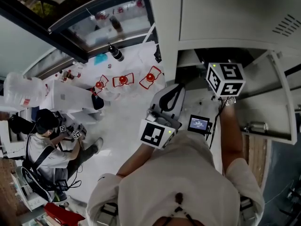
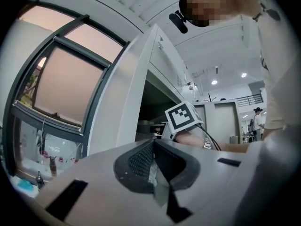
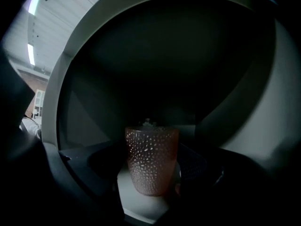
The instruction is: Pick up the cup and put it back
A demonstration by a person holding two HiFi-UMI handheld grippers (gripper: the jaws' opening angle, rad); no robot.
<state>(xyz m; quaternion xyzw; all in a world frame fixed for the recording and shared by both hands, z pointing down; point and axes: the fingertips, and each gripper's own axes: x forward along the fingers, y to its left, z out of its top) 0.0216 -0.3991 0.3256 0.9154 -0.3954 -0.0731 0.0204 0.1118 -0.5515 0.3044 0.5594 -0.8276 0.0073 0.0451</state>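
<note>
**Straddling the cup on its shelf, pads off the glass**

Reaching level into the dark mouth of the tall white cabinet [image 1: 211, 13], the right gripper [image 3: 153, 169] has its jaws spread wide on either side of the pink dimpled glass cup [image 3: 151, 161]. The cup stands upright on the pale shelf [image 3: 141, 206] inside, bearing its own weight. As far as the dim light allows, neither pad presses on it, and a sliver of shadow shows along its right flank.

That reads as a cup already set down, or one about to be taken. From this moment alone I cannot say which half of the task it belongs to. The level approach suits a tumbler with near-straight sides: the pads would meet the wall squarely, below the rim, and the bumpy surface should give a decent bite.

From the head view the cup itself is hidden. Only the right gripper's marker cube [image 1: 225, 79] shows at the cabinet's opening, beside the white cabinet door [image 1: 282, 102], which is swung out to the right to leave the way in clear.

The left gripper [image 2: 153, 161] has no share in the work. It is held close to the person's chest, pointing towards the cabinet, with its jaws brought together and nothing between them. Parked there, it stays clear of the door and of the working arm.

The main risk I see is nudging the glass with a pad while moving in such a tight, dim space.
</note>
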